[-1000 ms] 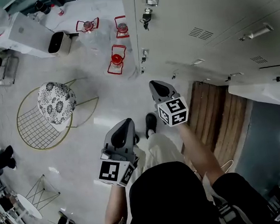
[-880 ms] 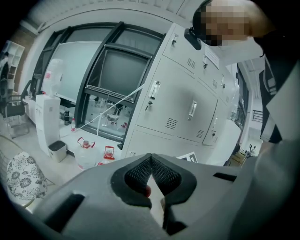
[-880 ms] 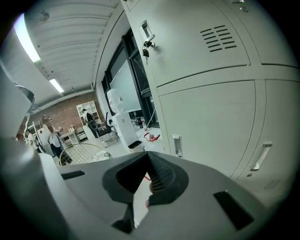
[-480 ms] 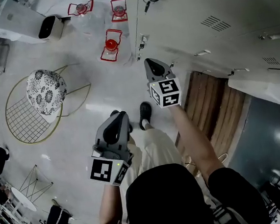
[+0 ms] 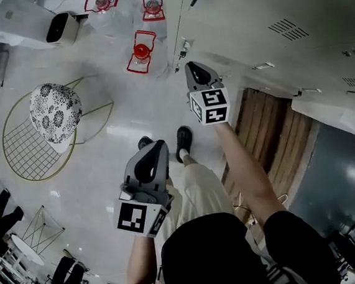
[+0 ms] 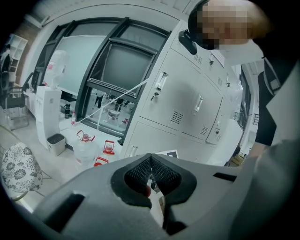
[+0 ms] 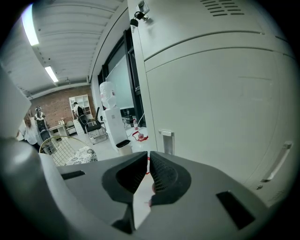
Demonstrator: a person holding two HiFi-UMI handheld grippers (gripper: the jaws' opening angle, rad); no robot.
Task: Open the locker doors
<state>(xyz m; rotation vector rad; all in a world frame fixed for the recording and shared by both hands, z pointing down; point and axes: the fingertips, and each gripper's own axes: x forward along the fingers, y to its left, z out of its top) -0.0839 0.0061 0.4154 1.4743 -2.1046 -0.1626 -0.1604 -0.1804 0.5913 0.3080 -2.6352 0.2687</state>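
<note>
The grey right gripper (image 5: 195, 69), its cube bearing black-and-white square markers, is edging nearer the pale grey metal locker doors (image 5: 258, 12) at 1 o'clock, jaws pressed together, empty. The grey left gripper (image 5: 156, 149), likewise closed on nothing, is hanging at 6 o'clock.

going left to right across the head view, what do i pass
chair → left hand-held gripper → right hand-held gripper → locker vent

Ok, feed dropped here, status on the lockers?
Left gripper shut, empty. Right gripper shut, short of locker door handle. Door closed. Path clear.
</note>
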